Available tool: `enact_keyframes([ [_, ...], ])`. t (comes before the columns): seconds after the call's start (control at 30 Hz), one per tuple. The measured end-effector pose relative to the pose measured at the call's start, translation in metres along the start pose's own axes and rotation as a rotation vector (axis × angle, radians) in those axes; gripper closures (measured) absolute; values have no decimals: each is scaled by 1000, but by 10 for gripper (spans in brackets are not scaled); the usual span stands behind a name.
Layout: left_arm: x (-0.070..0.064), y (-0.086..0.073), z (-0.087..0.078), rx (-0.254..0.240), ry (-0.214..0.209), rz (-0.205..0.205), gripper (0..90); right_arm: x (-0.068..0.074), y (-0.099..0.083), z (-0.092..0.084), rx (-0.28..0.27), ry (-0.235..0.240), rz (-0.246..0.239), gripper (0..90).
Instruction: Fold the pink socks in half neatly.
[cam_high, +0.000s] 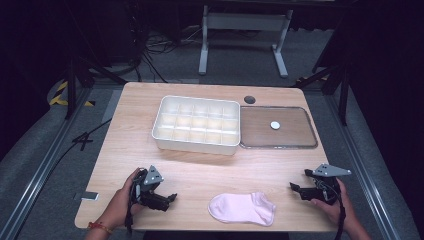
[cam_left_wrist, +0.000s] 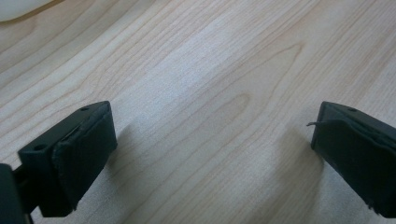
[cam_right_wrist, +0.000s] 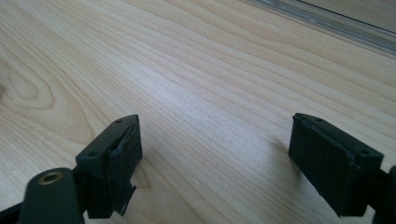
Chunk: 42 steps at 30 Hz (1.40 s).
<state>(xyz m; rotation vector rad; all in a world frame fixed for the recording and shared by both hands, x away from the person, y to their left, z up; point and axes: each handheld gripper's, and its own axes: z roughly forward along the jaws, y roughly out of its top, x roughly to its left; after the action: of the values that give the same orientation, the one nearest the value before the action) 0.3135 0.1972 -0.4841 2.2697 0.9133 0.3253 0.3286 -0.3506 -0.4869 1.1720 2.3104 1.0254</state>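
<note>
A pale pink sock (cam_high: 242, 208) lies flat near the table's front edge, between my two hands. My left gripper (cam_high: 167, 198) rests on the wood to the sock's left, open, its jaws pointing right toward it. In the left gripper view the left gripper (cam_left_wrist: 215, 154) has its jaws wide apart over bare wood. My right gripper (cam_high: 296, 190) sits to the sock's right, open, jaws pointing left. In the right gripper view the right gripper (cam_right_wrist: 217, 158) also holds nothing, with bare wood between its jaws.
A white divided organiser box (cam_high: 197, 124) with several compartments stands at the table's middle back. Beside it on the right lies a clear lid (cam_high: 292, 131) with a white round knob (cam_high: 275, 125); the lid's rim (cam_right_wrist: 327, 21) shows in the right gripper view. A dark grommet (cam_high: 249, 99) sits behind.
</note>
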Motion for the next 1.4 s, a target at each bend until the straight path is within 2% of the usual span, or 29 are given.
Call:
enact_keyframes([
  [0.17, 2, 2, 1, 5, -15, 25, 0, 0, 0, 0, 0, -1, -2, 175],
  [0.27, 3, 3, 3, 4, -26, 26, 0, -1, 0, 0, 1, 1, -9, 168],
  [0.47, 2, 3, 2, 4, -15, 24, 2, -1, 0, 0, 3, 4, -10, 167],
  [0.63, -1, 1, 1, 1, -8, 12, 2, -3, 0, -1, -6, 6, 8, 213],
  [0.77, 0, 1, 1, -1, -22, 28, 2, -4, -1, -2, -9, 9, 13, 240],
  [0.8, 1, 2, 1, 1, -28, 48, 2, -4, -1, -3, -10, 21, 20, 251],
  [0.87, 1, 2, 2, -1, -41, 45, 1, -1, 2, -7, -19, 55, 14, 275],
  [0.9, 1, 2, 2, -1, -41, 45, 1, -1, 2, -7, -19, 55, 14, 275],
  [0.93, 2, 3, 2, 1, -45, 52, 1, 5, 6, -11, -37, 72, -23, 295],
  [1.1, 2, 3, 3, -1, -46, 61, 2, 23, 19, -18, -74, 98, -83, 333],
  [1.27, 2, 3, 3, -2, -48, 58, 3, 36, 29, -20, -102, 134, -113, 361],
  [1.4, 2, 3, 3, -2, -48, 59, 3, 55, 41, -17, -120, 186, -151, 402],
])
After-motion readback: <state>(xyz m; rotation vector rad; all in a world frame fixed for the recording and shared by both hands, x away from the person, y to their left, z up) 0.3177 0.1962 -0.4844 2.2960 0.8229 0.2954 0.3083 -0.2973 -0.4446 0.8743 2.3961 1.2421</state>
